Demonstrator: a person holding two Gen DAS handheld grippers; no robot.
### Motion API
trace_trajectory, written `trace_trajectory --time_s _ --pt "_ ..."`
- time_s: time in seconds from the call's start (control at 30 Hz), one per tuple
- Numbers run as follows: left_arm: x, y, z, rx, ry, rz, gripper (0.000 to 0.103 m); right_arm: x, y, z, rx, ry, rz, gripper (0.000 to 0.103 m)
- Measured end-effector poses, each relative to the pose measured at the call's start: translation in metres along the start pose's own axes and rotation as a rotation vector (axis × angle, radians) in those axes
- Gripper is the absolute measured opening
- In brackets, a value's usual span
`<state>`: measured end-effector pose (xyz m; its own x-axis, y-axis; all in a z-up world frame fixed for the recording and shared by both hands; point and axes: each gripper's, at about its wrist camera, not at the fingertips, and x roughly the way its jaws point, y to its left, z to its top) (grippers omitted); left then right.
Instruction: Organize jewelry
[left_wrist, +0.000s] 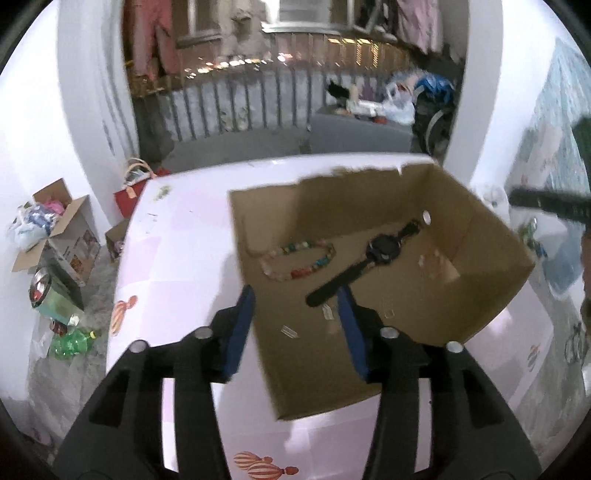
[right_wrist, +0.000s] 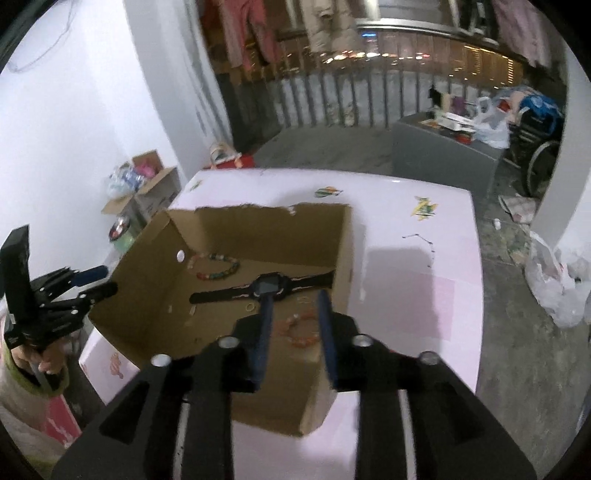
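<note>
A black wristwatch (left_wrist: 384, 254) lies flat on the floor of an open cardboard box (left_wrist: 491, 258), its strap stretched out straight; in the left wrist view its long axis runs on a diagonal from the near left up toward the far right corner, while in the right wrist view it lies almost straight across, face up. Left of it in the left wrist view lies a multicoloured bead bracelet (left_wrist: 299, 260) in a long loop, and an orange bead bracelet (right_wrist: 301, 330) lies by the box's near wall in the right wrist view. The left gripper (left_wrist: 295, 306) hangs over the box's near edge with its blue pads spread and nothing between them; the watch strap's end lies just beyond. The right gripper (right_wrist: 293, 308) is likewise released, jaws apart above the orange bracelet, not touching it. The box stands on a pale pink table (right_wrist: 424, 295) with balloon stickers. Beyond are white walls, a railing with hanging clothes, and cartons and bags on the floor.
</note>
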<state>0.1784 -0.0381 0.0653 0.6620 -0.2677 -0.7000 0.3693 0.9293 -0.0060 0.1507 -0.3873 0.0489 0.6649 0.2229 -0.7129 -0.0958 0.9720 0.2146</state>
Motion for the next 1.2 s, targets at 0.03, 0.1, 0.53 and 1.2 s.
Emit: trace_trajectory --time_s 0.03,0.1,0.53,1.2 --pt "-0.005 0.005 0.000 -0.021 -0.014 0.003 0.054 -0.001 -0.004 -0.003 0.021 0.000 0.003 0.035" --pt "-0.011 0.014 -0.003 -0.061 -0.022 0.013 0.062 0.002 -0.013 -0.009 0.078 0.012 0.014 0.041" --pt "0.027 0.026 -0.037 -0.278 0.157 -0.181 0.071 0.044 -0.020 -0.046 0.223 0.173 0.104 0.046" --pt "0.006 0.017 -0.062 -0.275 0.089 -0.135 0.074 -0.002 0.003 -0.094 0.250 0.163 0.063 0.046"
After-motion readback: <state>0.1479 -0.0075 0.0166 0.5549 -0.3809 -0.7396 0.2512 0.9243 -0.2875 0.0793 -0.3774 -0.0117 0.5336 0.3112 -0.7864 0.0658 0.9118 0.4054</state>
